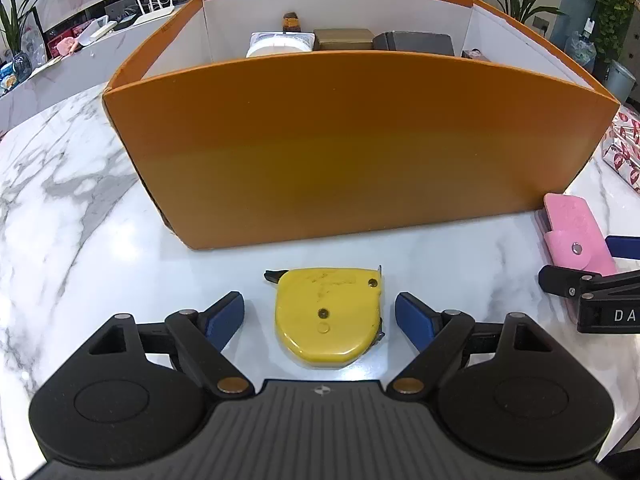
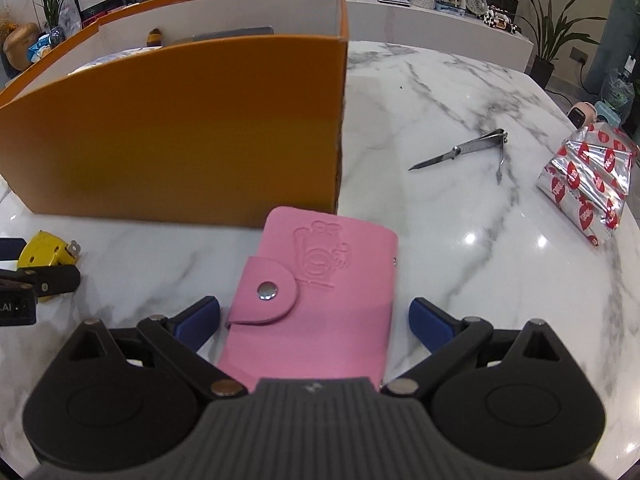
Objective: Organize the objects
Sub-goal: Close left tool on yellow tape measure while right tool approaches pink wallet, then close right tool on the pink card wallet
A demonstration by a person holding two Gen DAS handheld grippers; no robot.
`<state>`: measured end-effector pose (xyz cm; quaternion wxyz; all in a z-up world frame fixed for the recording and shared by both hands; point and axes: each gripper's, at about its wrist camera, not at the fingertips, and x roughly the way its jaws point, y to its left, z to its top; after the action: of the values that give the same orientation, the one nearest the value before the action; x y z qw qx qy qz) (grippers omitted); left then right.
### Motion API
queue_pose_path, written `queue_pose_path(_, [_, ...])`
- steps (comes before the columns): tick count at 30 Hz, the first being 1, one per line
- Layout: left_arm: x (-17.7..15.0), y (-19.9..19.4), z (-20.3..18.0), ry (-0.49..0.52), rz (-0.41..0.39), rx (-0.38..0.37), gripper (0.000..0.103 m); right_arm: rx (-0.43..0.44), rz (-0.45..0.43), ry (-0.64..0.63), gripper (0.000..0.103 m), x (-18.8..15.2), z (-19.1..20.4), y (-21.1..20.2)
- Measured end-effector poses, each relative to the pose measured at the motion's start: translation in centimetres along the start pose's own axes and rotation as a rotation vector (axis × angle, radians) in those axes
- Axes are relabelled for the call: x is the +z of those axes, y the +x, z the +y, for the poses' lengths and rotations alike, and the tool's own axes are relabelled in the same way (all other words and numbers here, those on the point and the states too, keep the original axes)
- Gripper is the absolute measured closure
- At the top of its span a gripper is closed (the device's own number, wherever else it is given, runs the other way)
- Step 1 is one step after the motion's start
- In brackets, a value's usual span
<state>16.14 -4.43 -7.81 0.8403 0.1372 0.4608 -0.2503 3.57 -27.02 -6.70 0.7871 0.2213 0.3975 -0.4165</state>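
Bright, even indoor light from overhead — white glare spots shine on the marble table (image 2: 480,236). Fisheye bending curves the edges, corners go black, and soft shadows sit under objects.

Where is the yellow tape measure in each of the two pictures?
Left wrist view: the yellow tape measure lies low in the middle, between the open fingers of the left gripper.
Right wrist view: only part of it shows at the far left edge, behind the other gripper's black finger.
Shared landmark: the orange box stands behind it on the marble table.
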Motion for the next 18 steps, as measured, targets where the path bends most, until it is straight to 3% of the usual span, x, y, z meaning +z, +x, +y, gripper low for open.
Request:
queue_pose_path(2, [0.0,0.0,-0.1,-0.001,-0.005,0.002,0.010,0.002,0.000,-0.004,0.003,0.1,0.0,0.0])
queue_pose_path(4, [0.0,-0.3,-0.2,0.005,-0.012,0.000,0.023,0.006,-0.002,-0.012,0.006,0.1,-0.1,0.0])
queue_pose_path(5, [0.0,-0.5,-0.3,0.011,-0.019,-0.003,0.041,0.007,-0.005,-0.016,0.007,0.1,-0.1,-0.1])
queue_pose_path(7, [0.1,-0.5,-0.5,0.019,-0.012,-0.004,0.041,0.012,-0.013,-0.023,0.016,0.2,0.0,-0.3])
queue_pose_path(18, [-0.2,-1.1,-0.6,0.038,-0.003,-0.022,0.041,0.017,-0.015,-0.010,0.019,0.2,-0.3,-0.8])
